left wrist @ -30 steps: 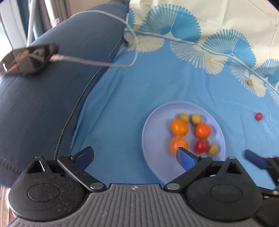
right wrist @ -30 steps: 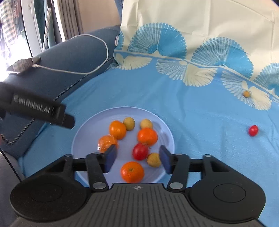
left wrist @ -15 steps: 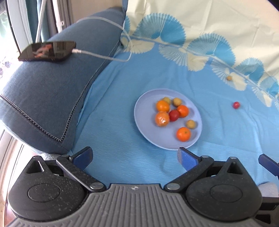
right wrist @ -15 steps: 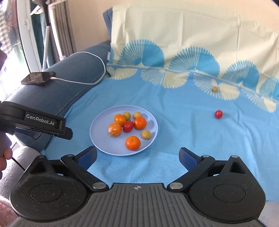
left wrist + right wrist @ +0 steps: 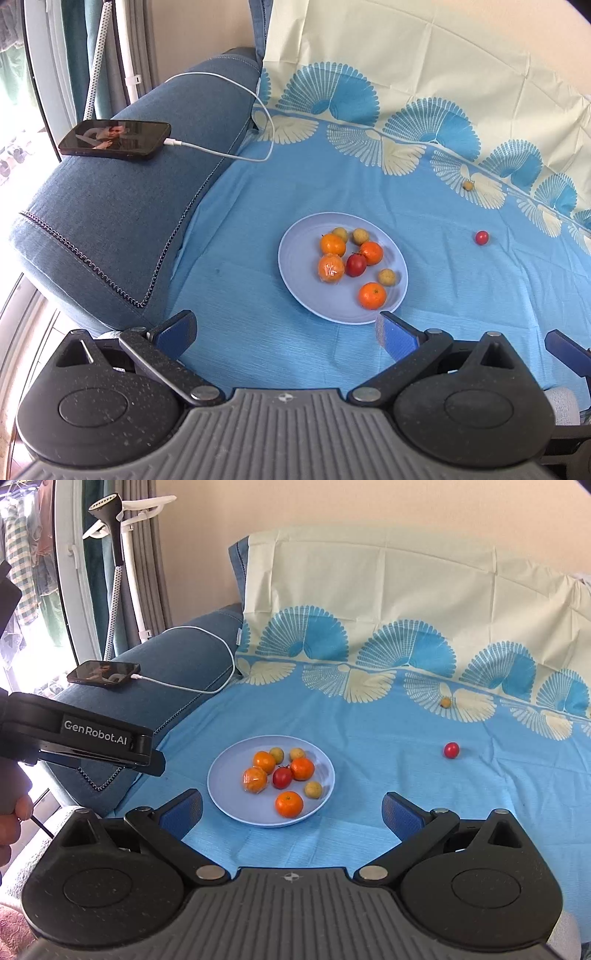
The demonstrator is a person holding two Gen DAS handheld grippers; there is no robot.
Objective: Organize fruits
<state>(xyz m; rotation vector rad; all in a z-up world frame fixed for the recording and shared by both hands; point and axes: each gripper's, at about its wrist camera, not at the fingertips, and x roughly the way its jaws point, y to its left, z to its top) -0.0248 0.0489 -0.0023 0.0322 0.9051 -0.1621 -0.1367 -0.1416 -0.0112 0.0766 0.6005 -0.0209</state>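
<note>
A pale blue plate lies on the blue cloth and holds several oranges, one of them wrapped, a red fruit and small yellow fruits. A loose red cherry tomato and a small yellow fruit lie on the cloth to the far right. My left gripper hangs open and empty, back from the plate's near edge. My right gripper also hangs back from the plate. Its jaws are opening wide with nothing between them.
A phone on a white cable rests on the blue sofa arm at the left. A garment steamer stands by the window. The left gripper's body and a hand fill the right view's left side.
Both grippers have drawn back and up from the plate. The right jaws have spread from around an orange, which now lies at the plate's front.
</note>
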